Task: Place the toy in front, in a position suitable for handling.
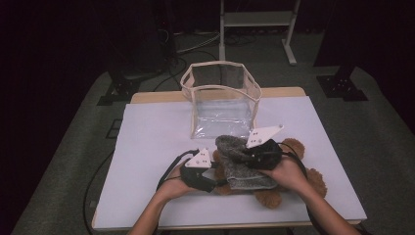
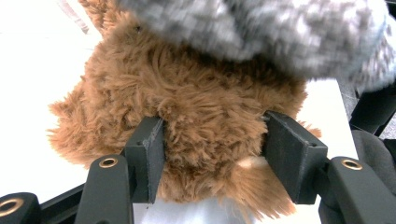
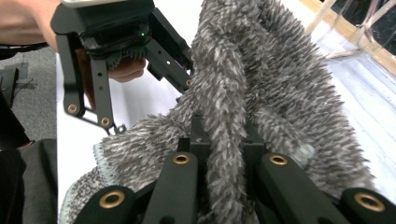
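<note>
While the brown teddy bear [image 1: 274, 188] lay near the tabletop's [image 1: 147, 147] front edge, right of centre, the left gripper [image 2: 212, 158] had its jaws pressed into the plush from both sides, fur bulging between the pads (a firm squeeze, that). The right gripper [image 3: 224, 154] pinched a fold of the fuzzy grey garment [image 1: 240, 164] tight between nearly closed jaws, and the cloth draped over the bear's upper half. Towards the tabletop's far edge, about mid-width, stood a clear bag [image 1: 222, 100] with cream trim, mouth open and upright, just beyond the bear.
</note>
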Available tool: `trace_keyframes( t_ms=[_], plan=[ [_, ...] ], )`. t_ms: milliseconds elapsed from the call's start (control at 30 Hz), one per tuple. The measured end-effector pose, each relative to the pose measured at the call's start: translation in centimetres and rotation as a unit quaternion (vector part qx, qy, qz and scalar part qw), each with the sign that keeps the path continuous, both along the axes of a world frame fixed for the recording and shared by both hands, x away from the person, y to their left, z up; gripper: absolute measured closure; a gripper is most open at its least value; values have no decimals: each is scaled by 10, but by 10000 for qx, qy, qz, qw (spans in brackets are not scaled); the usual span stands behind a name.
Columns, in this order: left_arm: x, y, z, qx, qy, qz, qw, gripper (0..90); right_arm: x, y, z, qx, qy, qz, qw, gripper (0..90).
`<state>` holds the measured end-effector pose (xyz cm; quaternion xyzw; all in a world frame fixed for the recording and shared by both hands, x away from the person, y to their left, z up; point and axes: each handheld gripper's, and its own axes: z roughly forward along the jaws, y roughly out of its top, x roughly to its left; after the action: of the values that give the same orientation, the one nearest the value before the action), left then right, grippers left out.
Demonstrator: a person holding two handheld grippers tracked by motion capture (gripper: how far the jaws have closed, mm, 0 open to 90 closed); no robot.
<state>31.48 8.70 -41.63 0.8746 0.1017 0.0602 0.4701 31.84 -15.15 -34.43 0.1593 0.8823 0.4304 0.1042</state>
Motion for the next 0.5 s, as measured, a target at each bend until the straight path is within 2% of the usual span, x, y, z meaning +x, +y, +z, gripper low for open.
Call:
trace_keyframes(
  t_ms=[167, 300, 400, 433, 500],
  plan=[
    [-4, 0, 0, 41, 14, -109, 9999, 404, 4, -12, 11, -77, -28, -141, 9999, 807],
    [-6, 4, 2, 84, -13, -114, 9999, 396, 10, -10, 6, -171, 181, 10, 9997, 807],
    [-4, 9, 6, -91, -44, 37, 9999, 396, 5, -12, 4, -115, 234, 102, 9996, 807],
    [-3, 10, 7, -123, -73, 91, 9999, 388, 3, -13, 4, -127, 317, 154, 9993, 807],
    [-3, 9, 6, -129, -41, 47, 9999, 386, -3, -16, 4, -169, 511, 352, 9979, 807]
  ],
)
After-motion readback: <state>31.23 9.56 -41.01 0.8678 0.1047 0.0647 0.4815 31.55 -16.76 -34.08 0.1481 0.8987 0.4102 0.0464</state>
